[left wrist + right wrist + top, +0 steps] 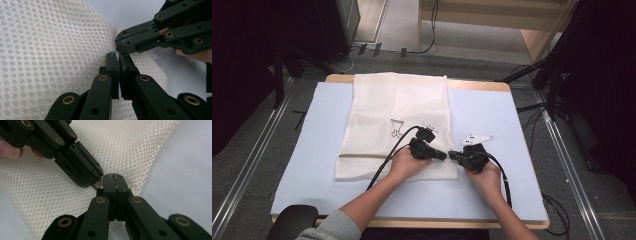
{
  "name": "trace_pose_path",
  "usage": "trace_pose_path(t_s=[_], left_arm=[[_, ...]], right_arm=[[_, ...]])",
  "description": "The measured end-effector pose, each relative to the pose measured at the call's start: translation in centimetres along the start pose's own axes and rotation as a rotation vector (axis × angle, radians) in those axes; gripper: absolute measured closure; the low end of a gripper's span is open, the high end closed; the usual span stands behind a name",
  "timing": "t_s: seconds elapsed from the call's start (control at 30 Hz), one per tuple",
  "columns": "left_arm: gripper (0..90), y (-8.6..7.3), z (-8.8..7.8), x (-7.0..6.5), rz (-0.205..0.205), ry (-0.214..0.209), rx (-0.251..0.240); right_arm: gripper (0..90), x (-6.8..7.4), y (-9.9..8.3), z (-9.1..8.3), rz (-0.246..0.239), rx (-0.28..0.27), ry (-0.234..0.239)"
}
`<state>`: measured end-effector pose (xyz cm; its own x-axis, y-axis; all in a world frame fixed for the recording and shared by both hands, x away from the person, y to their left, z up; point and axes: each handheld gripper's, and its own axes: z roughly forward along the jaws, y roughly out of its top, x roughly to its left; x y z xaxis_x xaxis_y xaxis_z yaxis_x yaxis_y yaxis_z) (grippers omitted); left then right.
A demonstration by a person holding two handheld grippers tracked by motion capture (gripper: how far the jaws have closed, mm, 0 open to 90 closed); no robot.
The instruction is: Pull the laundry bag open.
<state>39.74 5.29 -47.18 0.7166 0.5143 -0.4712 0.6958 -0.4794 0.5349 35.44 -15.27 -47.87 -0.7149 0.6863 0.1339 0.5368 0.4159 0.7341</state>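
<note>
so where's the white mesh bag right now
In the high view the white mesh bag lies flat on the pale blue mat, left of centre, both grippers at its near right corner.

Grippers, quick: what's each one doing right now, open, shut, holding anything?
Left gripper: shut on the mesh bag, at its near right corner.
Right gripper: shut on the same corner, tip to tip with the left.

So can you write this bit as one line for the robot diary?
left gripper: shut on white mesh bag | right gripper: shut on same bag corner | bag: flat on pale blue mat
</note>
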Motion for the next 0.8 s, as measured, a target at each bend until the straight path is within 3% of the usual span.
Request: trace_pose_path(t_s=[0.23, 0.4, 0.5, 0.63, 0.8], left_arm=[[88.9, 0.0, -0.2, 0.4, -0.045, -0.030, 0.010], [89.1, 0.0, -0.4, 0.2, -0.034, -0.011, 0.020], [89.1, 0.0, -1.6, 1.2, -0.067, -0.012, 0.036], [88.9, -0.4, -2.6, 1.0, -0.023, 0.018, 0.043], [88.8, -0.6, -2.5, 1.1, -0.009, 0.012, 0.039]], right_arm=[[90.0, 0.1, -0.2, 0.0, -0.017, -0.010, -0.003], [90.0, 0.2, -0.3, 0.1, -0.008, -0.017, 0.001], [90.0, 0.1, -0.3, 0.1, -0.004, -0.018, 0.000], [90.0, 0.2, -0.4, 0.1, -0.001, -0.024, -0.004], [90.0, 0.0, -0.4, 0.1, 0.007, -0.029, 0.007]])
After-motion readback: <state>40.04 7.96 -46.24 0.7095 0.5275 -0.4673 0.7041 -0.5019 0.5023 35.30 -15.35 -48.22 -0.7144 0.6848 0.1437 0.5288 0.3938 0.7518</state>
